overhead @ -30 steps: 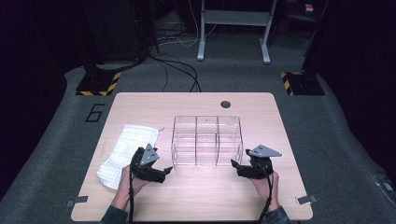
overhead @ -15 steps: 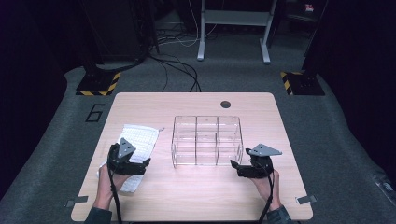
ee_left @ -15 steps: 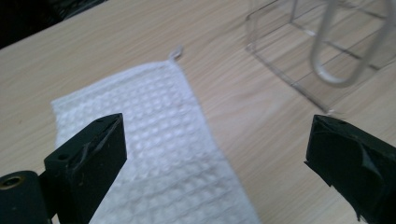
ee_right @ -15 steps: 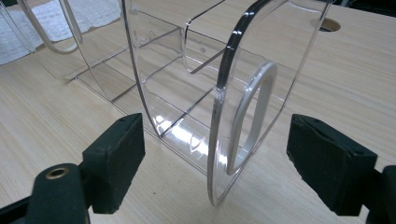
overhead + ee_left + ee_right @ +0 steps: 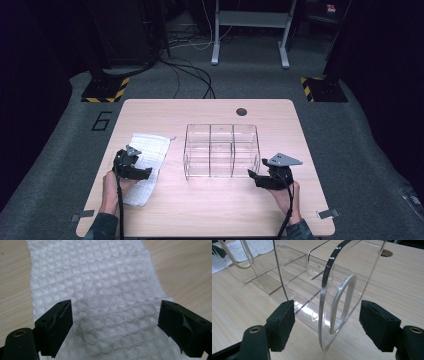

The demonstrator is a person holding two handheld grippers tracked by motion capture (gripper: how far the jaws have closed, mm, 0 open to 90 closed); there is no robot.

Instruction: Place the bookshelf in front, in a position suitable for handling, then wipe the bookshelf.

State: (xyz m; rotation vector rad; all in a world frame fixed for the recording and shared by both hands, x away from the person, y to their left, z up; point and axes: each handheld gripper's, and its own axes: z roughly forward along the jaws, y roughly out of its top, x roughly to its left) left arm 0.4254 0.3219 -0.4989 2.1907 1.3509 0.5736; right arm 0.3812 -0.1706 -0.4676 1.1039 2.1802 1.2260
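A white waffle-weave towel [image 5: 151, 148] lies on the left of the wooden table [image 5: 210, 212]. My left gripper [image 5: 146, 173] hovers low over the towel's near half. In the left gripper view the towel [image 5: 100, 277] spreads under and between the open jaws, which have just been closing a little; the pads are not pressing on it. A clear plastic compartment box [image 5: 221, 150] stands mid-table. My right gripper [image 5: 252, 175] is at the box's near right corner. Its jaws straddle the box's end wall [image 5: 342, 277] with the handle cutout; they have just been closing and stay apart from it.
A round cable hole [image 5: 242, 111] sits in the table's far edge. Tape tabs mark the near corners [image 5: 327, 214]. Beyond the table, cables [image 5: 192, 75] run over the grey floor between stands with yellow-black bases [image 5: 105, 90].
My left hand has moved left, from the clear box's near left corner to above the towel. The right hand has stayed by the box's right end.
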